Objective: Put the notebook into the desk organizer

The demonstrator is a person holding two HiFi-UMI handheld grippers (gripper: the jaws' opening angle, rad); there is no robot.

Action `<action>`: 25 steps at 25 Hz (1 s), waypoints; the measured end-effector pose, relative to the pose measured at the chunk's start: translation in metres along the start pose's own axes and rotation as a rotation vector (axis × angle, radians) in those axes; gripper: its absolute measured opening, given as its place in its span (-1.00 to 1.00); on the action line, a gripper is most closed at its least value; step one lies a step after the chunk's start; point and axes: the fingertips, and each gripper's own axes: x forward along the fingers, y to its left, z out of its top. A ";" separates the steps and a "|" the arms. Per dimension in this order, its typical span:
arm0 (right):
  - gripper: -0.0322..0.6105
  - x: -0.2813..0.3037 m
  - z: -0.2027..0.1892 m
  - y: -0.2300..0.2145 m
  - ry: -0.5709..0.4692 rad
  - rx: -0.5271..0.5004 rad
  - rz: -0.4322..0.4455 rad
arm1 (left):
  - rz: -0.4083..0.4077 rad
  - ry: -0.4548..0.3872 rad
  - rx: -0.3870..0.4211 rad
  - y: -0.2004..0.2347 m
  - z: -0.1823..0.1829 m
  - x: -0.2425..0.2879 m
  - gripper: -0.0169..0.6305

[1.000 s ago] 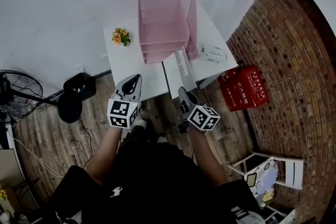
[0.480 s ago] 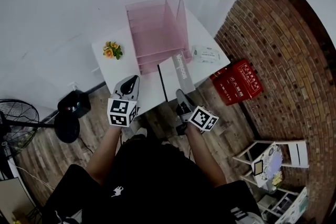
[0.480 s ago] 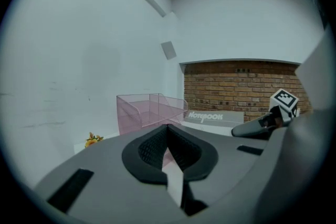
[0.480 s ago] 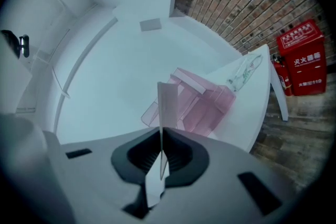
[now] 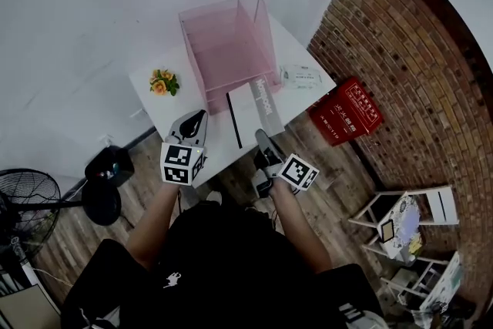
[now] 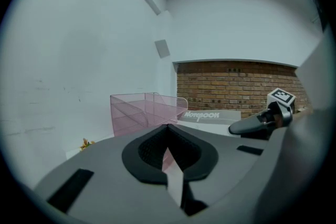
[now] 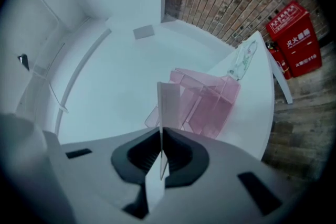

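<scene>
Right gripper view: R gripper clamped on thin flat notebook, edge-on; pink see-thru boxy organizer beyond. L gripper jaws together.

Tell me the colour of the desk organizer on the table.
Translucent pink. The tiered plastic desk organizer shows best in the head view.

We're in a small office or studio room: white walls, brick wall, wood floor, standing fan, red fire-extinguisher box, pink desk organizer on a white bench.
</scene>
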 end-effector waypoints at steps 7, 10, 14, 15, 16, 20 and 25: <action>-0.87 0.013 -0.014 0.000 -0.045 0.126 0.030 | -0.045 0.004 0.023 0.013 0.002 0.001 -0.94; -0.87 0.016 -0.019 -0.007 -0.060 0.130 0.010 | -0.061 0.004 0.030 0.020 0.003 0.000 -0.94; -0.87 0.021 -0.019 -0.003 -0.091 0.169 0.058 | -0.076 0.005 0.041 0.027 0.000 -0.002 -0.94; -0.87 0.023 -0.020 -0.001 -0.094 0.185 0.072 | -0.079 0.006 0.042 0.029 -0.001 -0.002 -0.94; -0.87 0.025 -0.021 -0.001 -0.093 0.201 0.081 | -0.081 0.007 0.044 0.031 -0.002 -0.003 -0.94; -0.87 0.035 -0.025 -0.013 -0.083 0.244 0.068 | -0.082 0.015 0.040 0.035 -0.007 -0.003 -0.94; -0.86 0.047 -0.027 -0.036 -0.060 0.271 0.000 | -0.072 0.035 0.034 0.038 -0.015 0.004 -0.94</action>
